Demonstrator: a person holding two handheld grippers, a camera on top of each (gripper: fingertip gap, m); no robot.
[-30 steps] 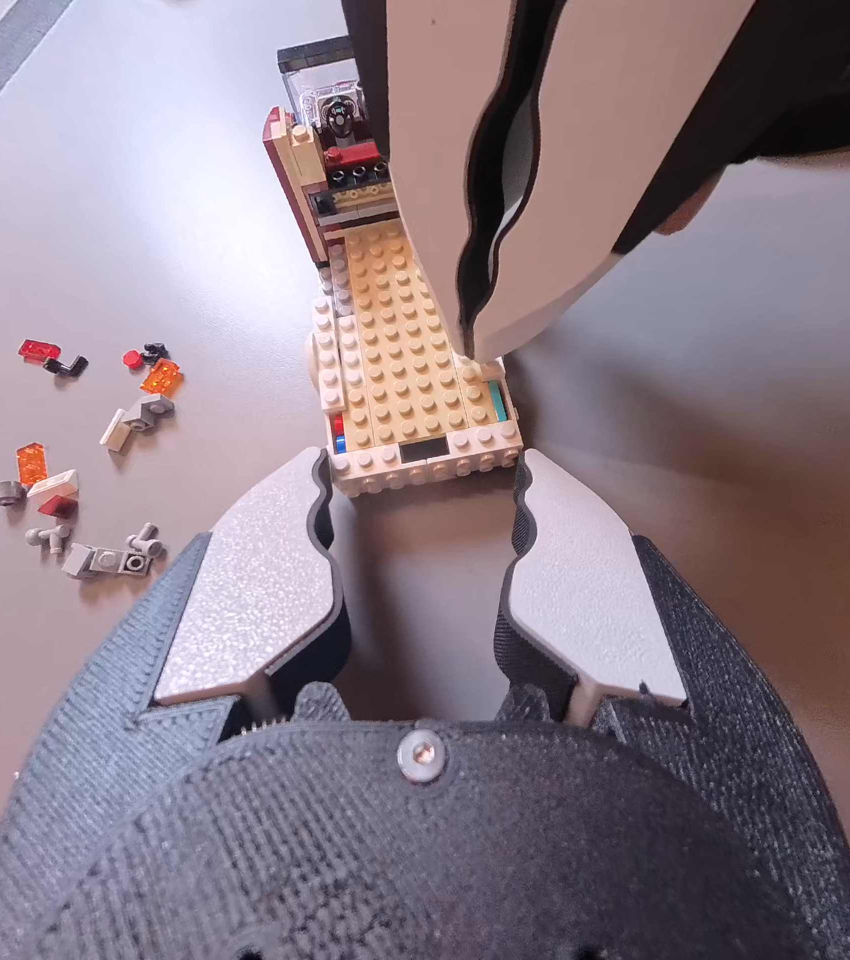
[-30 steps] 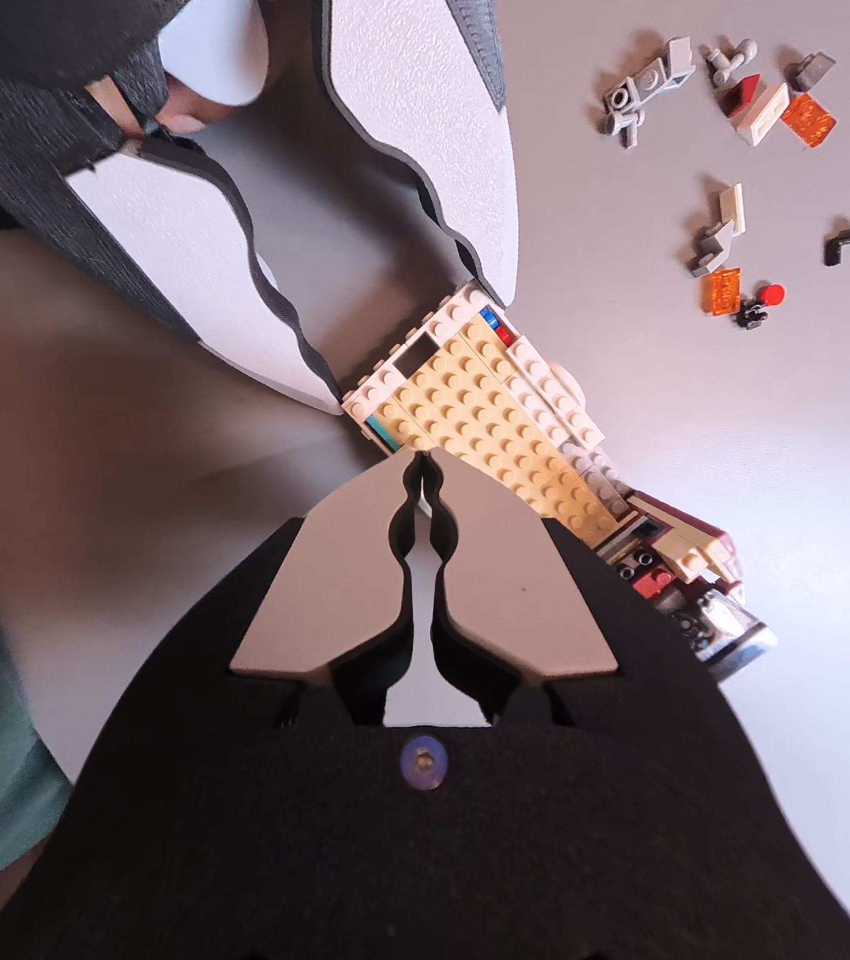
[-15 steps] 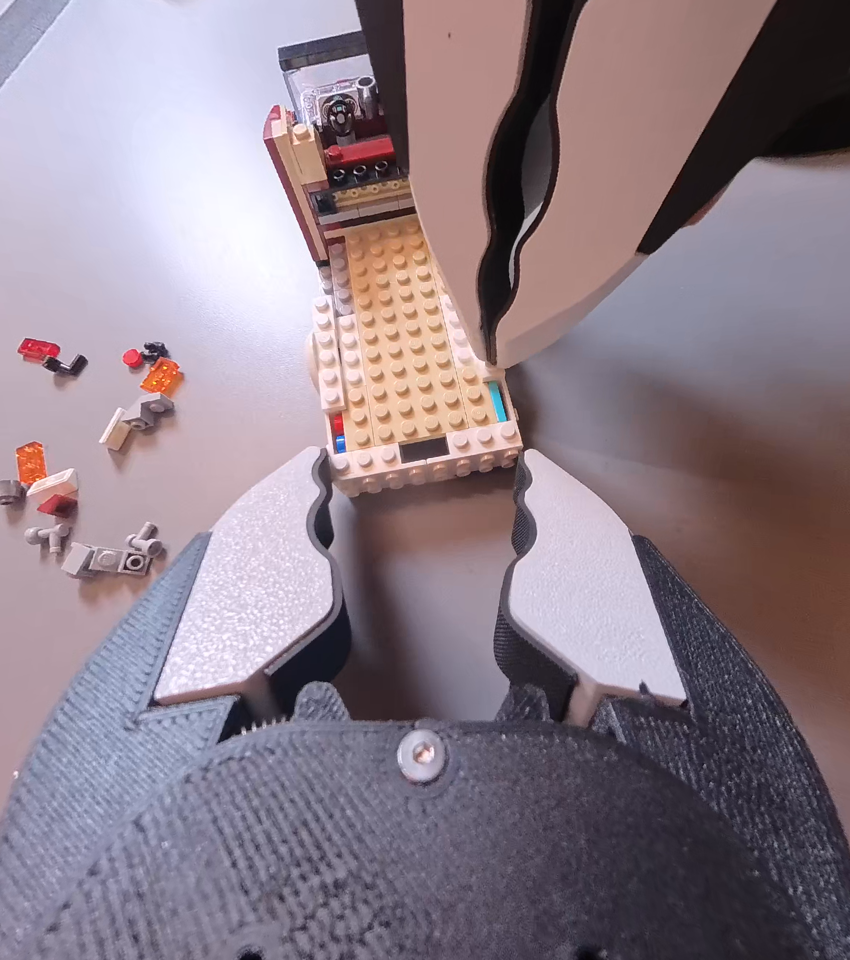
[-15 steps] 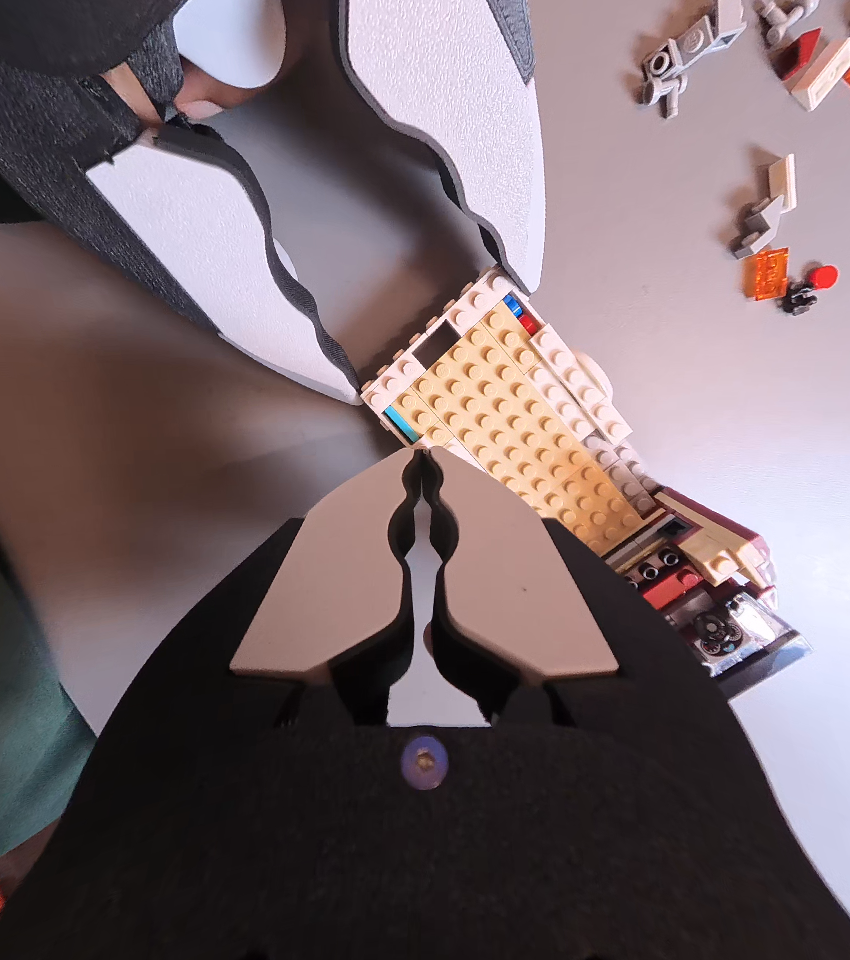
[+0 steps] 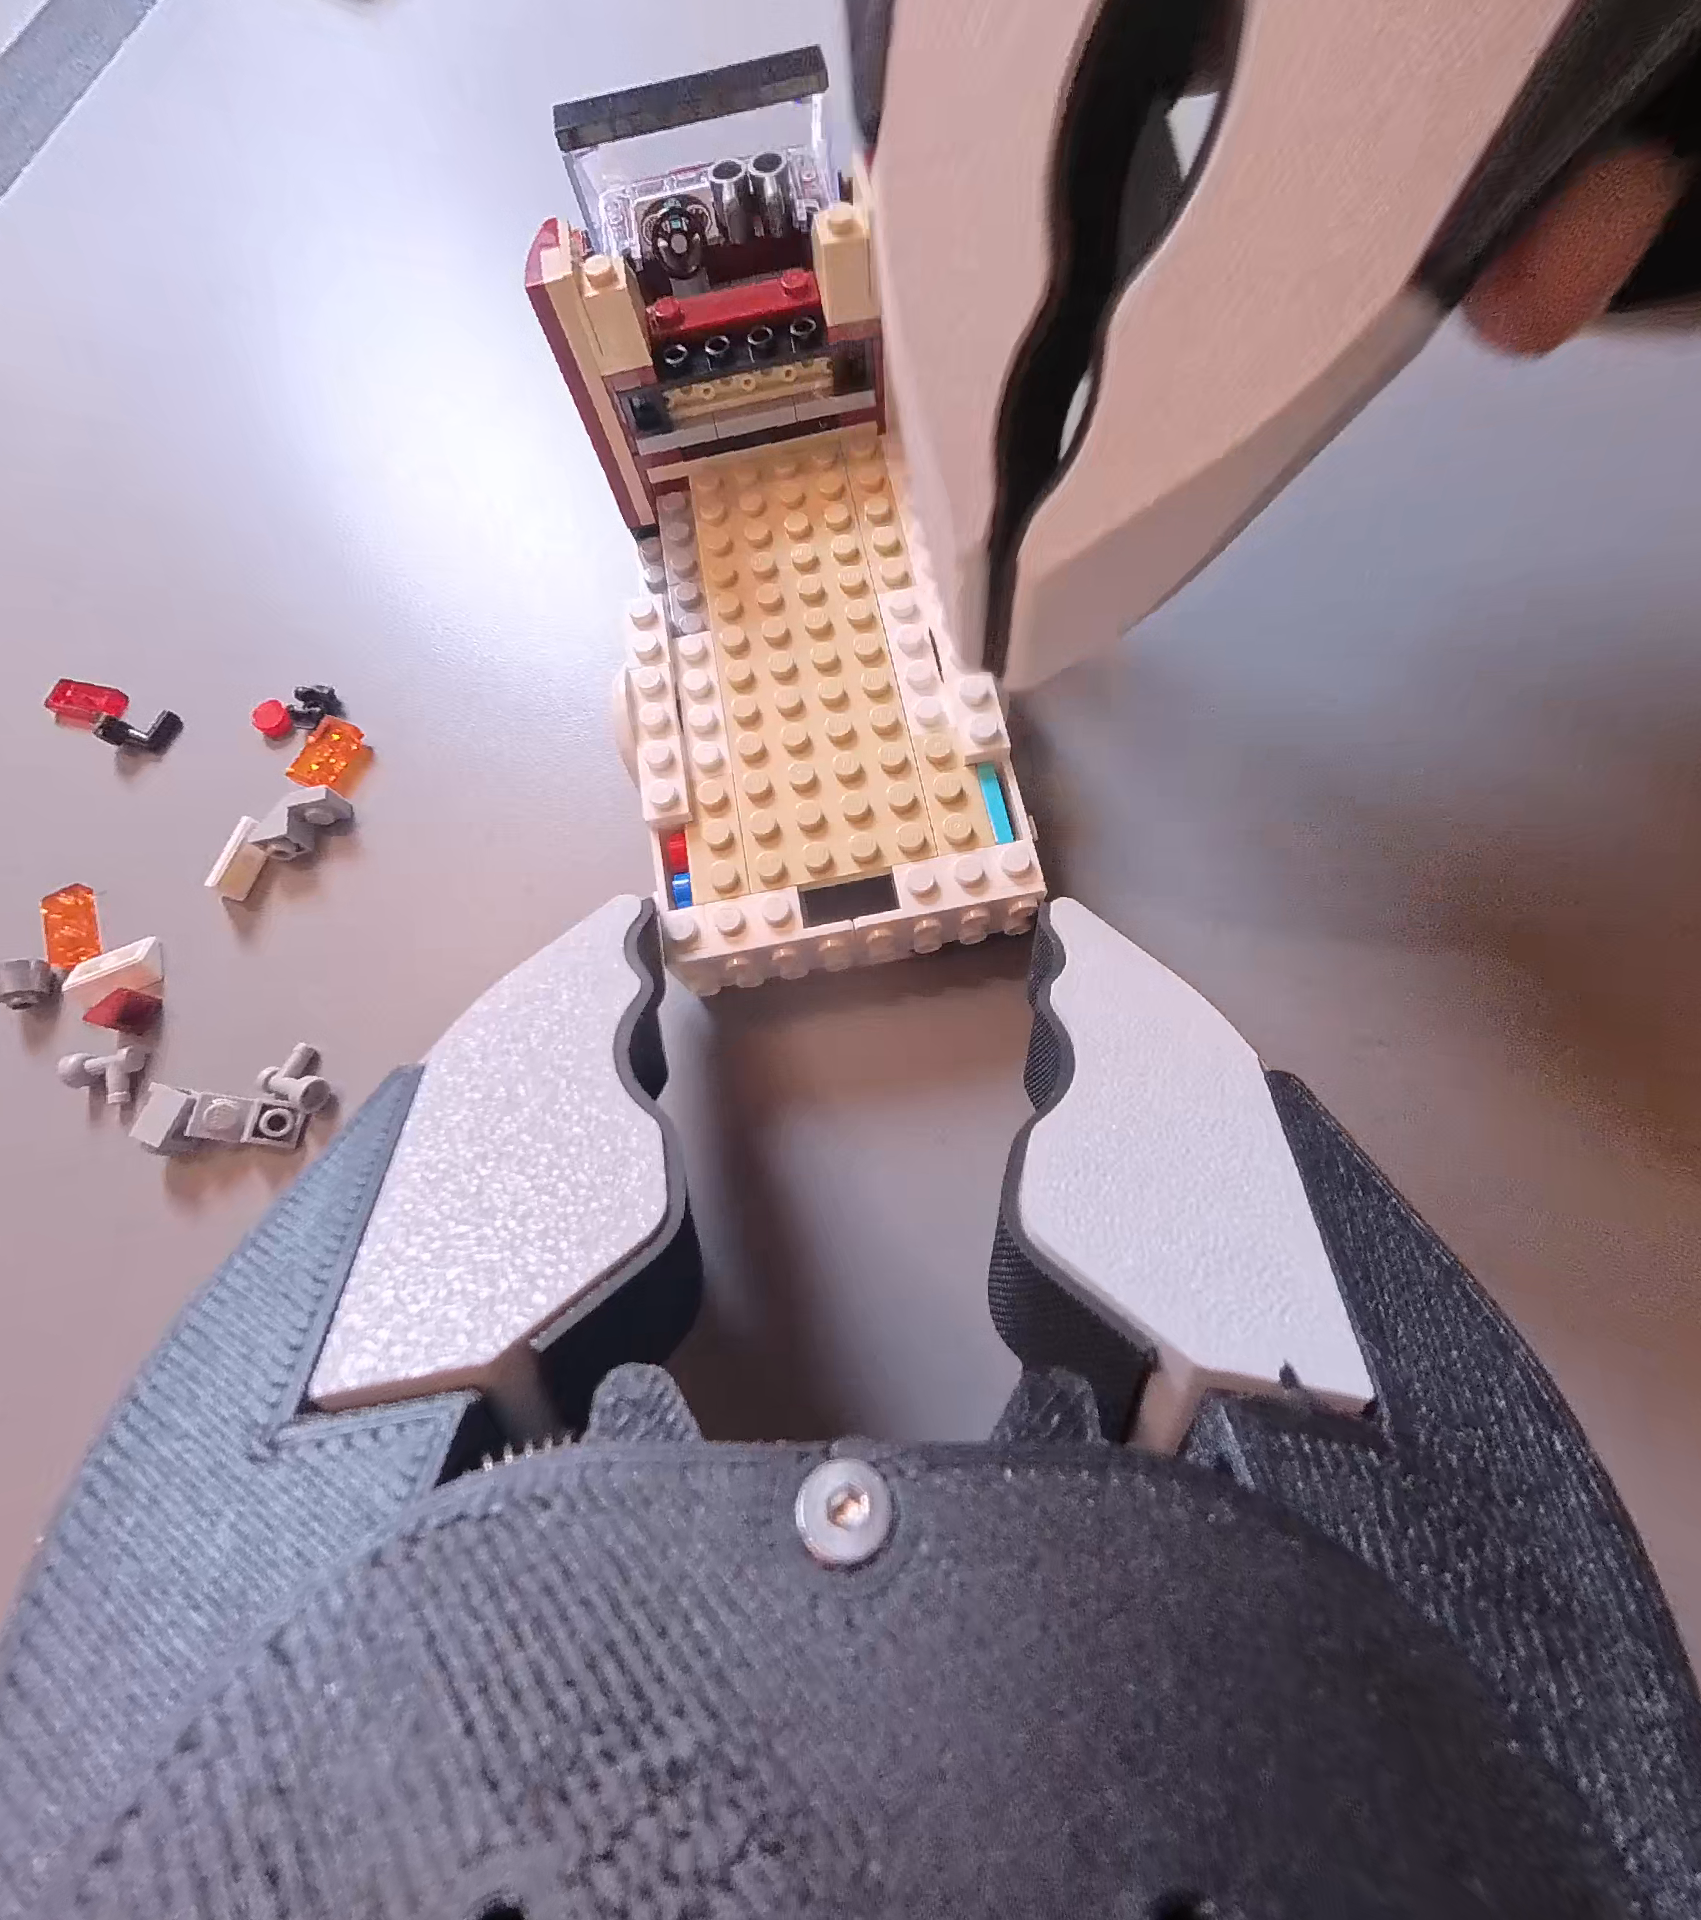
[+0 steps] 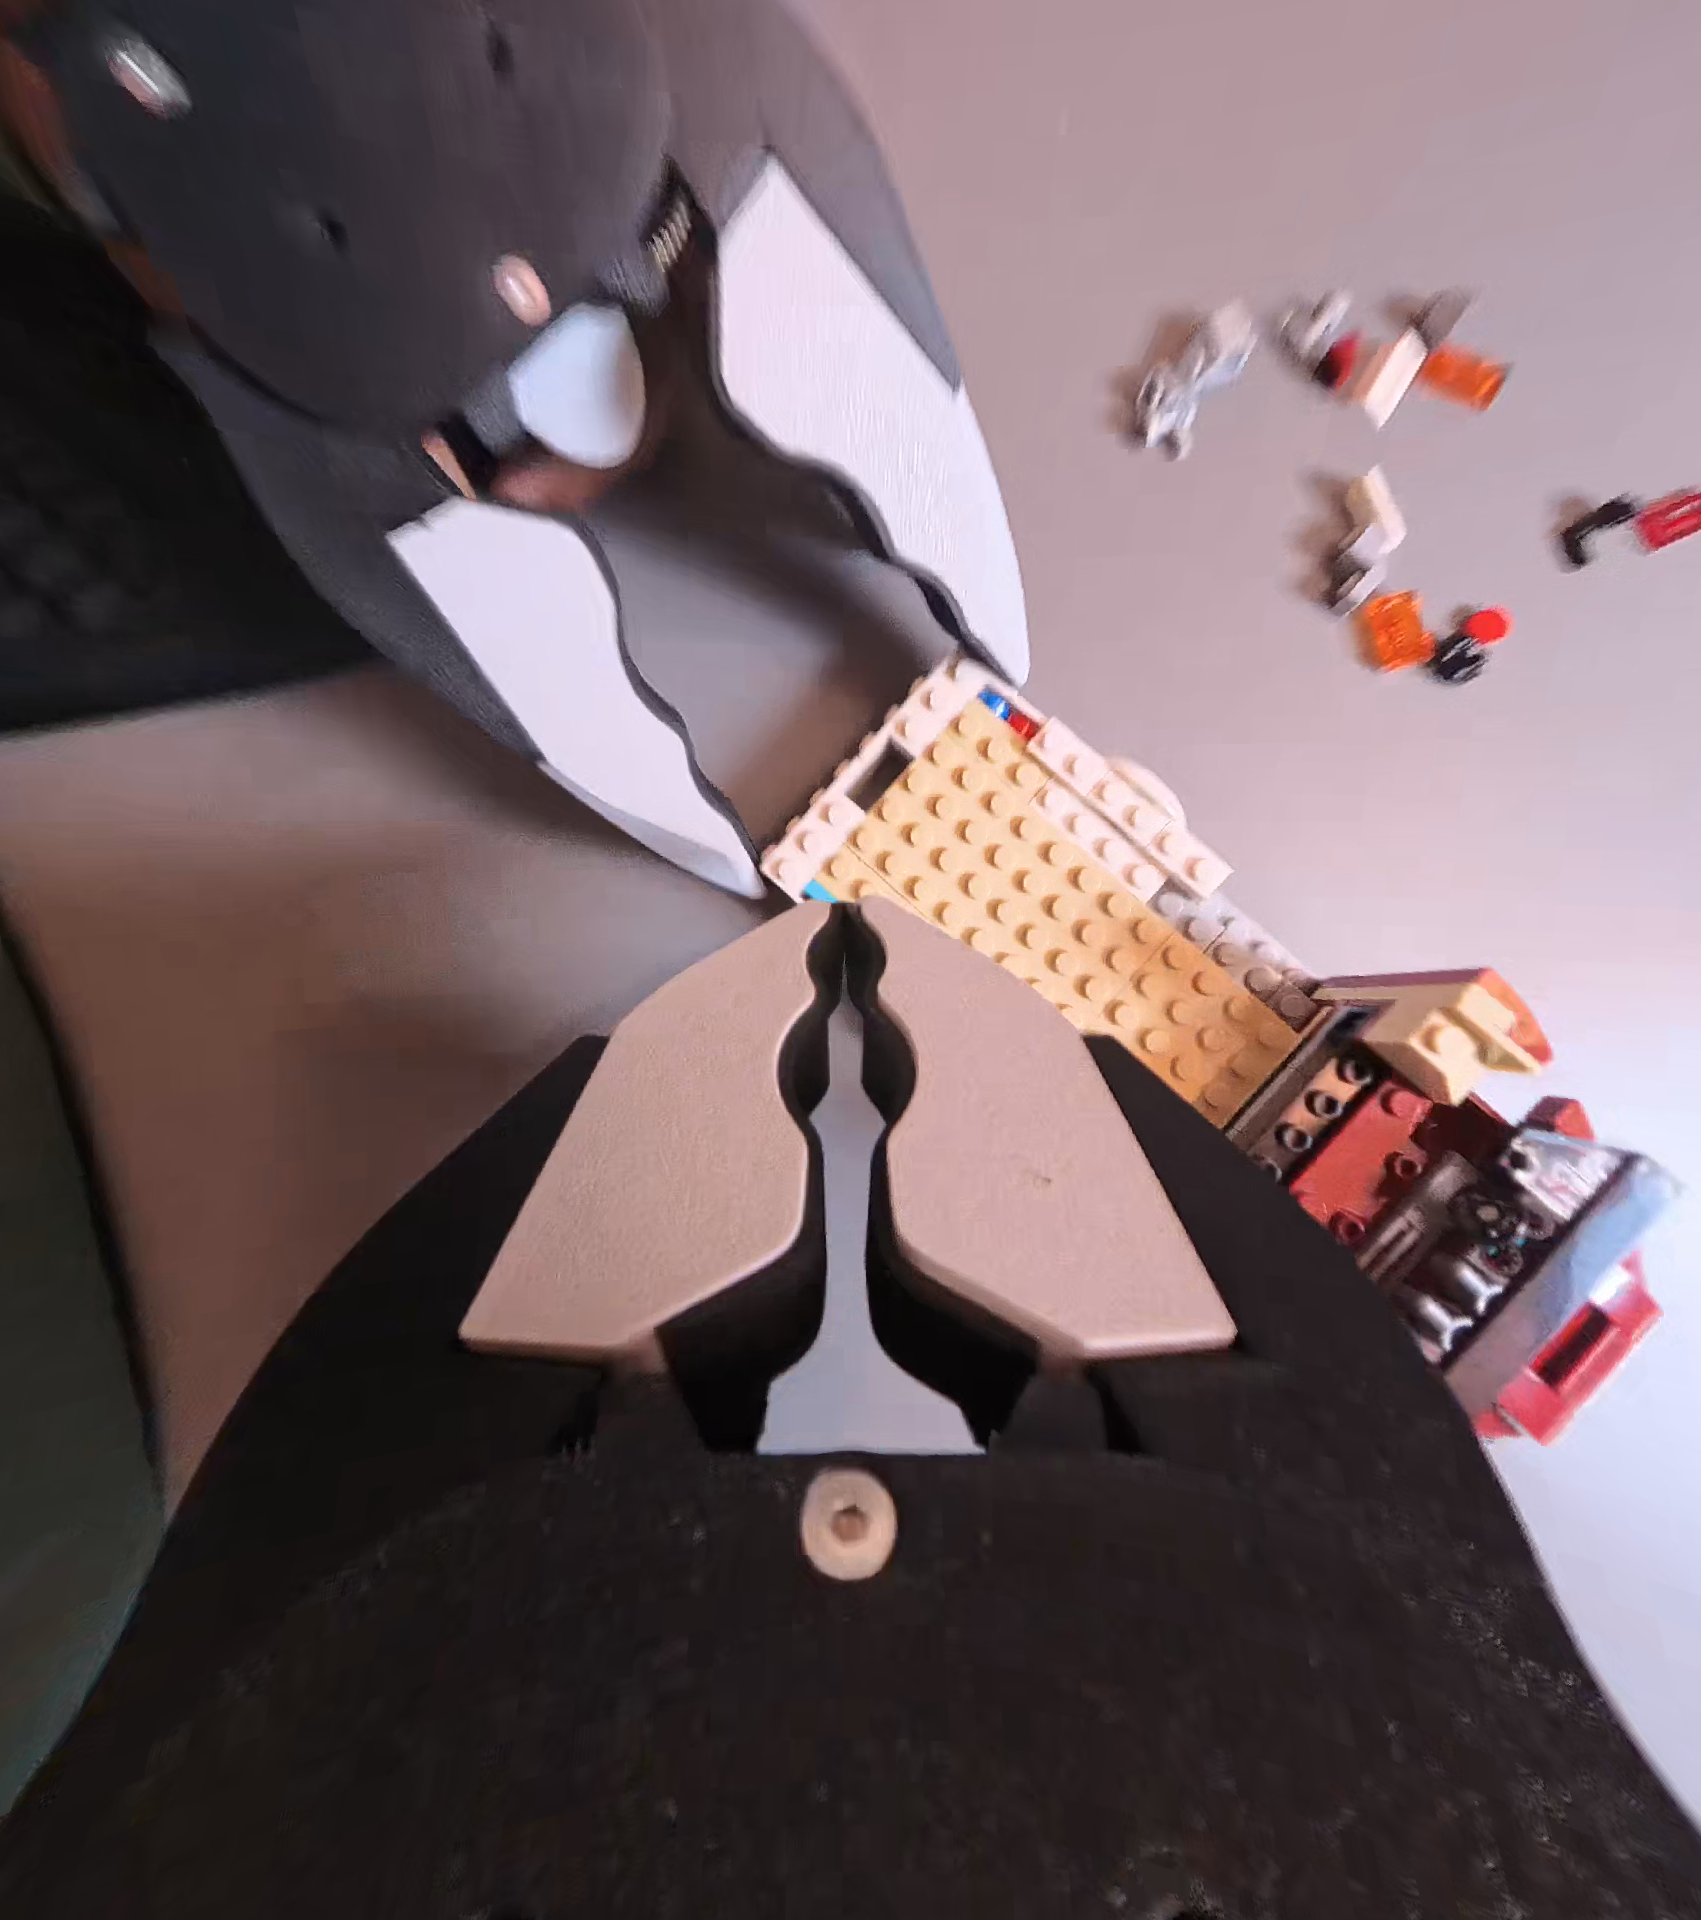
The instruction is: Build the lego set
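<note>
Table [image 5: 1397,935]: bare surface to the right of the model, loose parts w/ gaps between them on its left. Lego model [image 5: 804,727]: one partly built vehicle, flat on the table, long axis running away from the left gripper [image 5: 846,925], cab at the far end, tan studded deck toward the near end. Left gripper: released, its two tips flanking the model's rear corners; contact cannot be told. Right gripper [image 6: 844,914]: clenched, tips together w/ nothing visible between, just beside the deck's rear right edge. Loose pieces [image 5: 191,894]: approx. a dozen, incl. two orange, three red.
</note>
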